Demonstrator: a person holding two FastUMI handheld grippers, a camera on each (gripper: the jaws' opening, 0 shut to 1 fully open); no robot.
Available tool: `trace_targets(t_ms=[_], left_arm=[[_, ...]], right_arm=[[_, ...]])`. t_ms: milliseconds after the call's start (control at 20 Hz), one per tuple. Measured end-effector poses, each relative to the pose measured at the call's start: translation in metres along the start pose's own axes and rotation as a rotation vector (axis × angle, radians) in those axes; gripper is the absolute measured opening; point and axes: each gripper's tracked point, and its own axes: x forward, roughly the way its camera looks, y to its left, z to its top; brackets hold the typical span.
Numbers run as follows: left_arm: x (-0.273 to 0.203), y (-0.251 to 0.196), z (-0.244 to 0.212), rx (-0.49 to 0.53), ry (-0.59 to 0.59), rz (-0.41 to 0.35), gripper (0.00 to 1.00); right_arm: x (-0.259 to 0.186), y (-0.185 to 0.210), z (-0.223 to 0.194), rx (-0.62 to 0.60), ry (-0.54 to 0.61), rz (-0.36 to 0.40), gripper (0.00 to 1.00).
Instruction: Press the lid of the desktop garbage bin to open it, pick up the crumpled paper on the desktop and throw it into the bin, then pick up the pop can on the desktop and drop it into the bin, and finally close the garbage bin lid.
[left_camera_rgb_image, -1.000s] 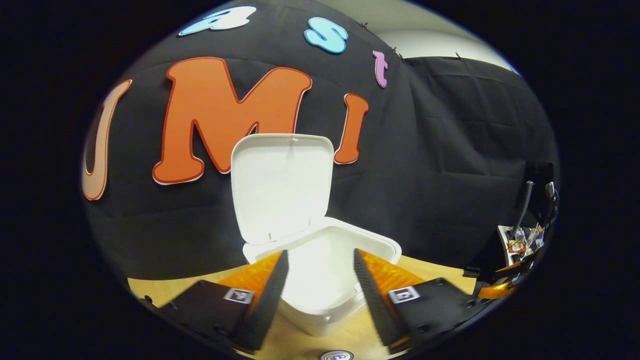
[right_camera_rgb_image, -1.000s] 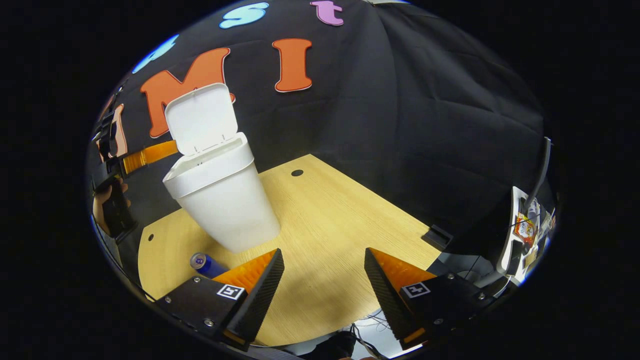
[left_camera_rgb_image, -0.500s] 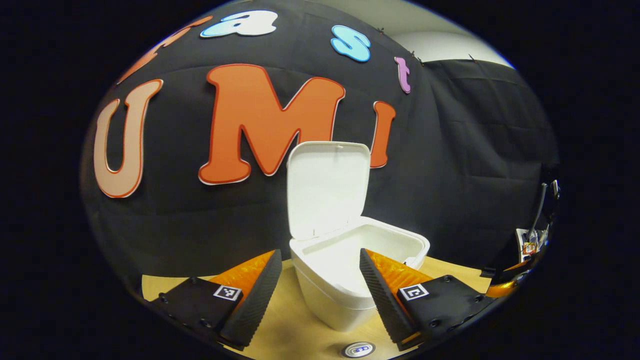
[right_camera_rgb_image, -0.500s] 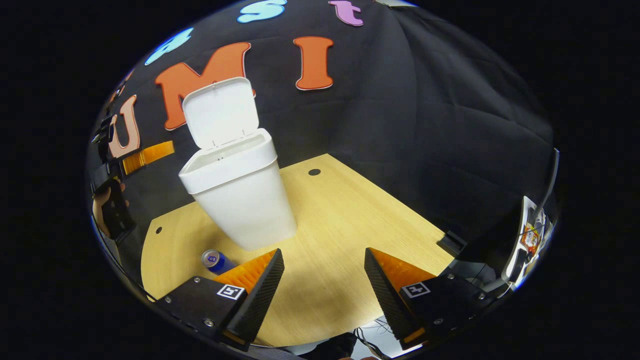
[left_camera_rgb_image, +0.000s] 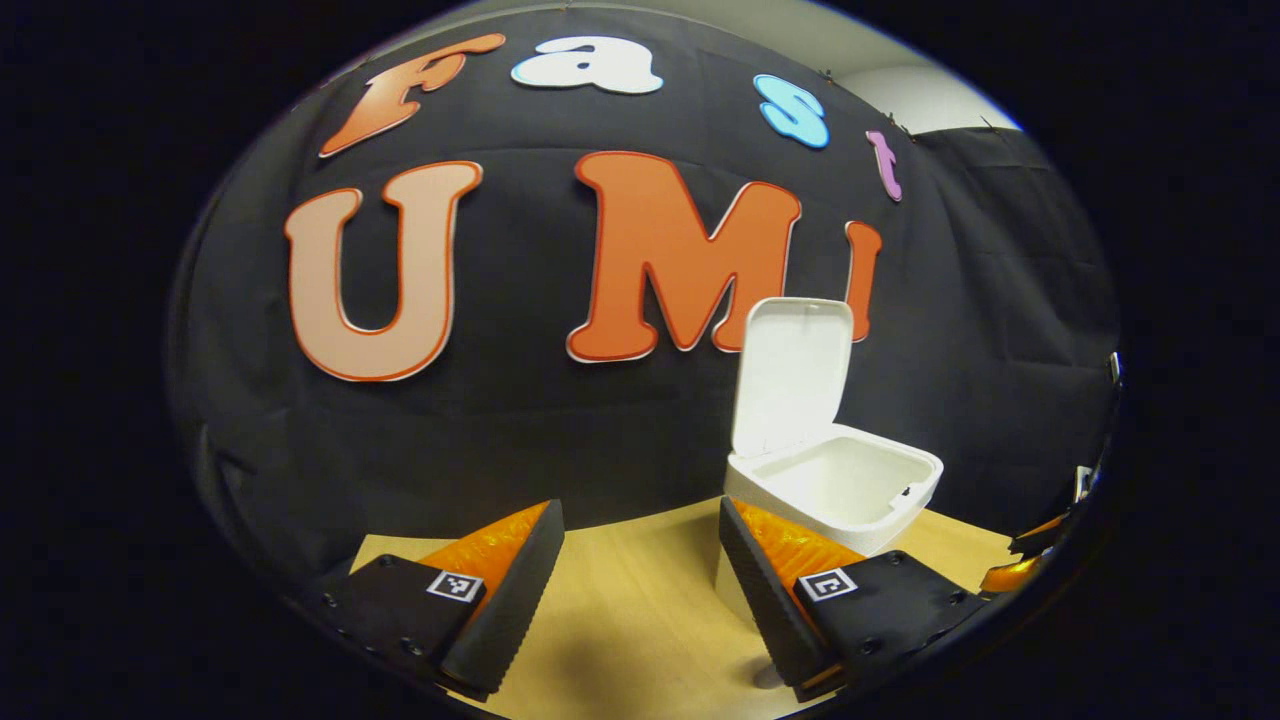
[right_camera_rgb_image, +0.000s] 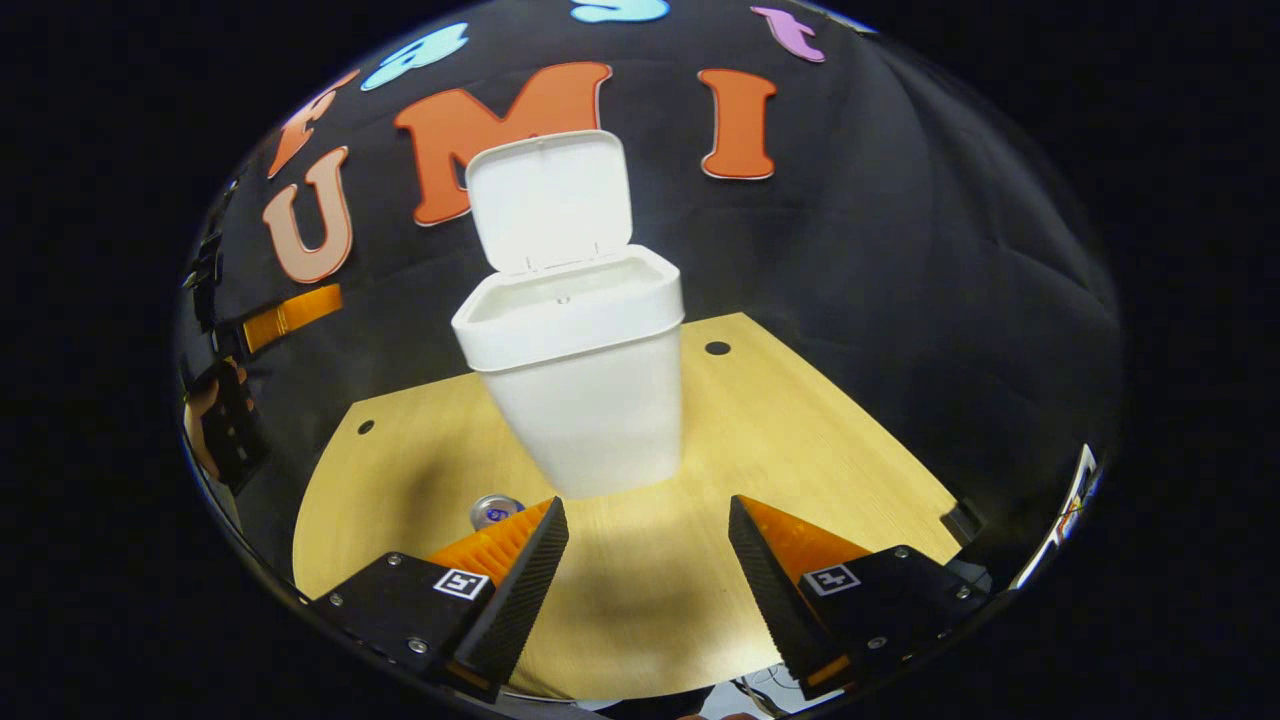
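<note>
With the bin (right_camera_rgb_image: 580, 370) lid (right_camera_rgb_image: 548, 200) already standing upright at the back of its rim, the pop can (right_camera_rgb_image: 493, 511) looks like the next pick, my guess. No crumpled paper on the desk (right_camera_rgb_image: 800, 450) around the bin; may be inside already, can't tell.

Can lies on its side just in front of the bin's base, toward its left as the right gripper view has it, partly hidden behind one finger of the right gripper (right_camera_rgb_image: 648, 575). That gripper's jaws are spread, nothing between them. Left gripper (left_camera_rgb_image: 640, 590) also spread and empty; bin (left_camera_rgb_image: 835, 485) sits off to its right w/ lid (left_camera_rgb_image: 793, 375) up.

Risks:
- Can is round and lying down, so a nudge from one finger could roll it away or against the bin.
- Bin probably light; bumping it may shift it or drop the lid shut.
</note>
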Motion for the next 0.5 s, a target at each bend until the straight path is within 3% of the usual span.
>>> trace_targets(t_ms=[500], left_arm=[[-0.071,0.113,-0.023,-0.024,0.007,0.247,0.99]], right_arm=[[0.034,0.095,-0.011,-0.159,0.055,0.177,0.99]])
